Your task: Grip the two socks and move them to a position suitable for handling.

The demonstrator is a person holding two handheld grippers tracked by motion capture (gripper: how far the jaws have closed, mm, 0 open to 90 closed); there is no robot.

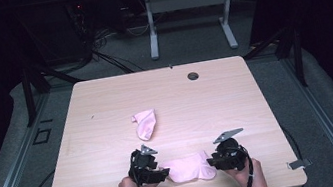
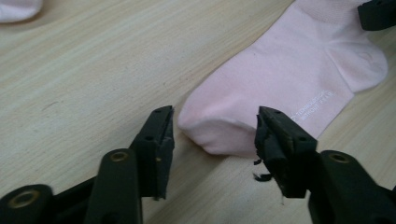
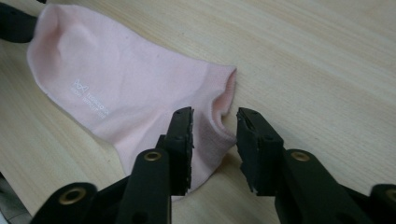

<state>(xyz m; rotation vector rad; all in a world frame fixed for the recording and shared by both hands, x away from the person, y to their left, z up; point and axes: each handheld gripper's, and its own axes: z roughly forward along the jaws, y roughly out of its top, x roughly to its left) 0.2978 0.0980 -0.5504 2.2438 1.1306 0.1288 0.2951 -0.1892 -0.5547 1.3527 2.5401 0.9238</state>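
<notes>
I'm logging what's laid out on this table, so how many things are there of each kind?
Pink socks: 2, one near the table's middle, one at the near edge between the grippers
Handheld grippers: 2, the left gripper and the right gripper, both with jaws apart
Total: 4

Both hands low, left claw & right claw jaws apart, facing inward.

A sock is laid flat on the table near its front edge, between the left gripper and the right gripper. A second sock is placed behind it, apart.
</notes>
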